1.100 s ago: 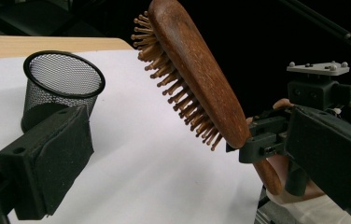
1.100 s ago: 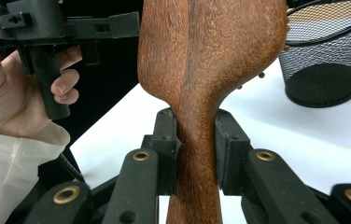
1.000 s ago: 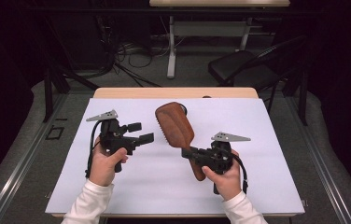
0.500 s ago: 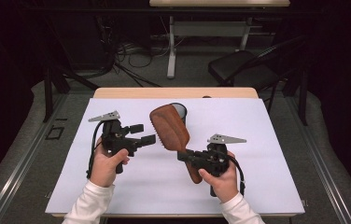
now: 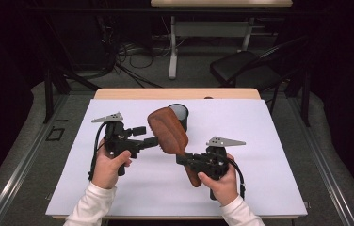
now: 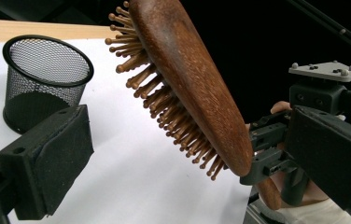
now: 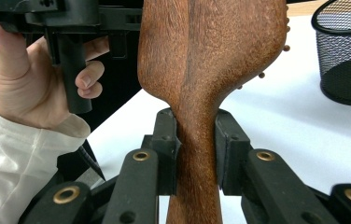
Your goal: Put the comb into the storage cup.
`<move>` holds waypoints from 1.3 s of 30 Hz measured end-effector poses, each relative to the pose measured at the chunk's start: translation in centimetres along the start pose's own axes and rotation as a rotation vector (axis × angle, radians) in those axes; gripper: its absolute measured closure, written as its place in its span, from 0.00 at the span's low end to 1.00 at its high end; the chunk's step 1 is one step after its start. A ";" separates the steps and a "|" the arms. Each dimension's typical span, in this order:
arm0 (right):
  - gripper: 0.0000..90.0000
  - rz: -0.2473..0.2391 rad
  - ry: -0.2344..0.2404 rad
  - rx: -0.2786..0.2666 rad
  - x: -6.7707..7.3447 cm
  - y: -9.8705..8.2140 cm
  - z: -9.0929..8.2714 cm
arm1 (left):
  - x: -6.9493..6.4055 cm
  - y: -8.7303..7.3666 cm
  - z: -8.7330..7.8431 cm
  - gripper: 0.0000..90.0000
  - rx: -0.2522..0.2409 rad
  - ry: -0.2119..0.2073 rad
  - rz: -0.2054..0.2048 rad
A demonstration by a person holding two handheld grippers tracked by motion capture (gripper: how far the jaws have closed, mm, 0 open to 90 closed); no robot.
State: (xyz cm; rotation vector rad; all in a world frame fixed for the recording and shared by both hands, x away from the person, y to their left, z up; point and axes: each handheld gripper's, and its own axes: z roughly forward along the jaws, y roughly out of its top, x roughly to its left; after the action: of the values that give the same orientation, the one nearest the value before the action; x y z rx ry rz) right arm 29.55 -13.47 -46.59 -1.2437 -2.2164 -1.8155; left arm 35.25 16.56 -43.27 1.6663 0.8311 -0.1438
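Right tool point(image 5: 181, 159) clamped tight (jaws level), left tool point(image 5: 148, 135) gaping beside it.

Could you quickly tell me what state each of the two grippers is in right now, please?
Left gripper: open, fingers apart, holding nothing, beside the brush head.
Right gripper: closed on the neck of the wooden hairbrush, holding it lifted off the table.

A black mesh cup point(image 5: 179, 114) stands upright on the white table point(image 5: 269, 141), just beyond the fingers. A dark chair point(image 5: 248, 70) and cables point(image 5: 132, 61) lie well past them.
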 end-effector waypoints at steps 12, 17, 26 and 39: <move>0.81 -0.014 0.027 0.007 0.7 -0.2 0.4 | 0.2 -0.1 0.1 0.05 0.005 -0.007 -0.008; 0.81 -0.024 0.035 0.014 1.0 -0.4 0.6 | 0.2 -0.1 0.1 0.05 0.005 -0.005 -0.015; 0.81 -0.035 0.049 0.023 1.4 -0.6 1.0 | 0.3 -0.2 0.3 0.05 0.015 -0.020 -0.027; 0.81 -0.055 0.065 0.035 1.9 -0.9 1.4 | 0.5 -0.4 0.5 0.10 0.018 -0.027 -0.045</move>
State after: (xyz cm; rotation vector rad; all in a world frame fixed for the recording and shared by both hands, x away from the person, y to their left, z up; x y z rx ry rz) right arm 28.40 -11.27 -46.86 -1.1122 -2.2596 -1.7995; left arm 35.59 16.31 -43.99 1.6599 0.8493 -0.2050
